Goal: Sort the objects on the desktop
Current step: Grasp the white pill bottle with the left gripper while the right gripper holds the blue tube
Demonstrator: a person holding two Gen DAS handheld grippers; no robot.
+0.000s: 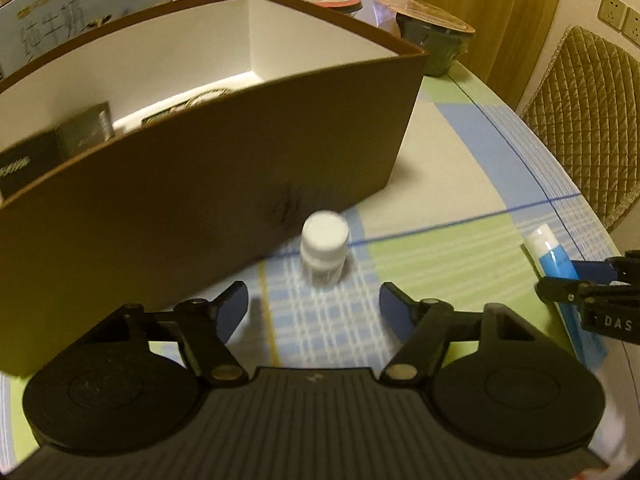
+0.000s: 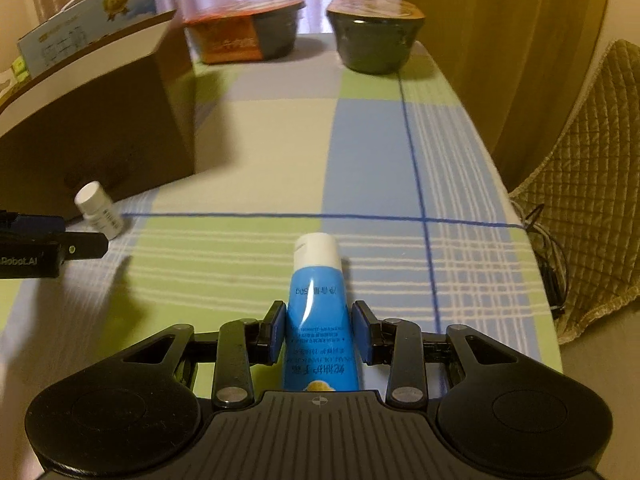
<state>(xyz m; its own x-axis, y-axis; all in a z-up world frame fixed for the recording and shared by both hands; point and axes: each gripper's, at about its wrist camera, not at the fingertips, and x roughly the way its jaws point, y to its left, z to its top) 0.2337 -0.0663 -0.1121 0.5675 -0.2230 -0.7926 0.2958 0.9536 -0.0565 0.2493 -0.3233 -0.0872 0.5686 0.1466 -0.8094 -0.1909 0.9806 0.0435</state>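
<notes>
1. Sorting looked partly done: the brown box [image 1: 208, 152] on the left of the tabletop [image 2: 280, 152] already held a few things, a dark packet [image 1: 52, 148] and something round among them.
2. The right gripper [image 2: 319, 330] had its fingers closed on a blue tube [image 2: 318, 312], the white cap pointing away; the tube was not yet in the box.
3. The left gripper [image 1: 314, 300] had its fingers apart with nothing between them, the small white bottle [image 1: 325, 250] standing just beyond, close to the box's near wall and still to be picked up.
4. Two lidded bowls [image 2: 376, 36] sat at the far end; whether they belonged to the sorting I could not tell.
5. The box's contents were mostly hidden by its wall and blurred, and the bottle's label was unreadable. The carton [image 2: 86, 20] behind the box was cut off.
</notes>
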